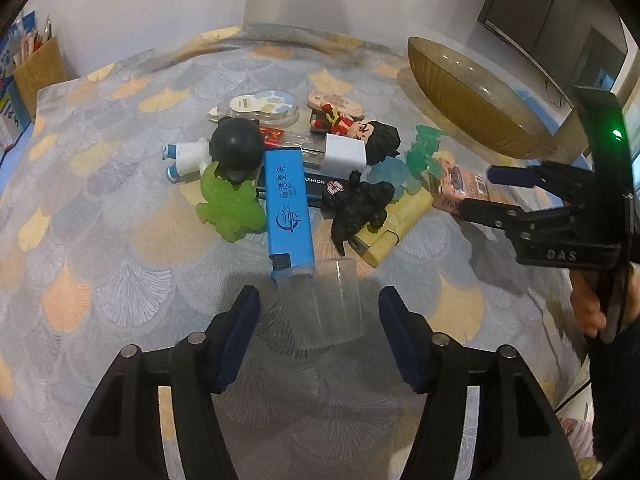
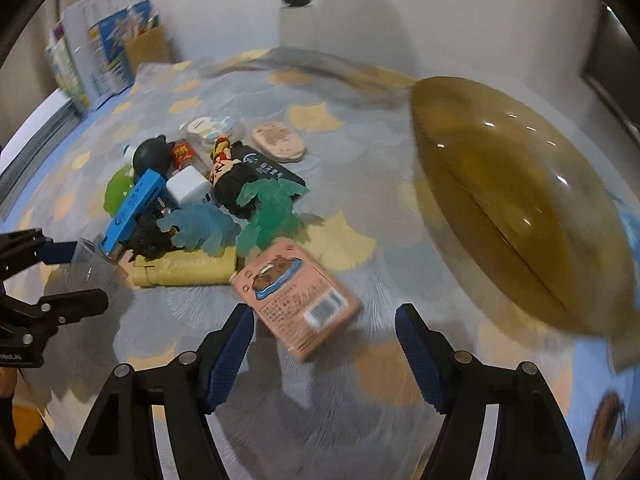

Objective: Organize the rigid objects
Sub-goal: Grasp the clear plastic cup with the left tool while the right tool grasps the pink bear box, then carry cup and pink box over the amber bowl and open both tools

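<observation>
A clear plastic cup [image 1: 326,304] lies on its side on the patterned tablecloth [image 1: 120,280], between the fingers of my left gripper [image 1: 320,295]. The pads stand apart from its walls, so the gripper is open. In the right wrist view the same cup [image 2: 90,266] sits inside the left gripper [image 2: 76,276]. A pink carton [image 2: 296,298] with a barcode lies tilted ahead of my right gripper [image 2: 325,314], whose blue pads are spread to either side without touching it. From the left wrist view, the right gripper [image 1: 486,192] brackets the pink carton [image 1: 454,184].
A pile of small things lies mid-table: a blue box [image 1: 288,204], green toy [image 1: 228,208], black figure [image 1: 360,204], yellow box [image 1: 396,220], white block [image 1: 344,152] and dolls. A large amber glass bowl [image 2: 520,208] stands at the right. Books and a pencil holder [image 1: 38,68] stand at the far left.
</observation>
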`<action>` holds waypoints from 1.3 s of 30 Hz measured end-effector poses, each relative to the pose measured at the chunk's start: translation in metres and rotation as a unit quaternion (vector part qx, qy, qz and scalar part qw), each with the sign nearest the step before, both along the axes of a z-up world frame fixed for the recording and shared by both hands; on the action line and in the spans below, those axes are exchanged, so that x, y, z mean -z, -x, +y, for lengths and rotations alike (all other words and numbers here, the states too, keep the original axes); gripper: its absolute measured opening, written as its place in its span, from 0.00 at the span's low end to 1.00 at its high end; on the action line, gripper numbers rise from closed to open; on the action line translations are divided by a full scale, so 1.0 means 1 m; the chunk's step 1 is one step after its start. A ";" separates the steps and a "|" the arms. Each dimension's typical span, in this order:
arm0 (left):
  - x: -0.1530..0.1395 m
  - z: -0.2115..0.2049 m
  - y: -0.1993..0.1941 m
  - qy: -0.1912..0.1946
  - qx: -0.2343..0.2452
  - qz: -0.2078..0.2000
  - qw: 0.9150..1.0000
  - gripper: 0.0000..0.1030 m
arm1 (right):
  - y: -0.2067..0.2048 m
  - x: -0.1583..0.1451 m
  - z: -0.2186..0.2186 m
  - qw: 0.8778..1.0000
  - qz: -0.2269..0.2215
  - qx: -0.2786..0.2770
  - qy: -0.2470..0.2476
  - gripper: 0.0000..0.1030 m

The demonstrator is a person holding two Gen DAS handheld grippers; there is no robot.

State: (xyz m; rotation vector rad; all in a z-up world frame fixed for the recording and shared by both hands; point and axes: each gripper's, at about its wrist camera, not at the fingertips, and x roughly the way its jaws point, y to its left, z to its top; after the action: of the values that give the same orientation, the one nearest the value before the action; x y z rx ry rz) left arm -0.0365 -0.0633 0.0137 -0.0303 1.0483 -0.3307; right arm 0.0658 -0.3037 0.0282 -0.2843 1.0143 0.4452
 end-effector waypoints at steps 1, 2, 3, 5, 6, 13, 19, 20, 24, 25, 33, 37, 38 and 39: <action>0.000 0.000 0.000 -0.002 -0.001 -0.001 1.000 0.53 | -0.004 0.002 0.001 1.000 0.004 -0.015 -0.002 0.69; 0.000 0.001 0.000 -0.003 -0.003 -0.004 1.000 0.51 | -0.008 0.005 0.003 1.000 0.008 -0.029 -0.004 0.69; 0.000 0.001 -0.001 -0.004 -0.005 -0.006 1.000 0.48 | -0.011 0.007 0.003 0.999 0.011 -0.038 -0.007 0.69; 0.001 0.002 -0.001 -0.010 -0.009 -0.011 1.000 0.43 | -0.017 0.011 0.007 0.999 0.014 -0.044 -0.015 0.69; 0.001 0.002 -0.001 -0.010 -0.010 -0.011 1.000 0.40 | -0.017 0.011 0.010 0.999 0.014 -0.048 -0.018 0.66; -0.004 -0.004 0.015 -0.012 0.005 -0.026 1.000 0.33 | 0.039 0.003 0.033 0.997 -0.050 -0.057 0.034 0.39; -0.013 -0.007 0.037 -0.004 0.014 -0.041 0.999 0.33 | 0.090 -0.001 0.026 1.000 -0.019 -0.017 -0.012 0.39; -0.013 -0.008 0.039 -0.004 0.014 -0.043 0.999 0.33 | 0.097 0.000 0.025 1.000 -0.016 -0.007 -0.015 0.39; -0.009 -0.011 0.047 -0.023 0.010 -0.049 0.998 0.33 | 0.115 0.000 0.024 1.000 -0.016 0.013 -0.021 0.53; -0.009 -0.012 0.050 -0.024 0.010 -0.051 0.998 0.33 | 0.115 0.001 0.023 0.999 -0.009 0.022 -0.022 0.63; -0.011 -0.007 0.064 -0.020 0.004 -0.064 0.998 0.33 | 0.128 -0.001 0.026 0.998 -0.028 0.042 -0.030 0.38; -0.036 -0.010 0.066 -0.001 0.010 -0.093 0.996 0.33 | 0.137 -0.020 0.025 0.997 -0.049 0.044 -0.046 0.38; -0.046 -0.013 0.066 0.001 0.014 -0.103 0.995 0.33 | 0.137 -0.030 0.021 0.996 -0.059 0.049 -0.047 0.38; -0.059 -0.018 0.064 0.005 0.020 -0.117 0.993 0.33 | 0.136 -0.037 0.017 0.995 -0.067 0.053 -0.050 0.38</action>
State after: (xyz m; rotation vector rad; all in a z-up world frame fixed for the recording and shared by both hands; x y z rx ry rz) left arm -0.1006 -0.0812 0.0727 0.0203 0.8159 -0.3670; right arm -0.0707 -0.2871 0.0657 -0.1680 0.8691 0.3741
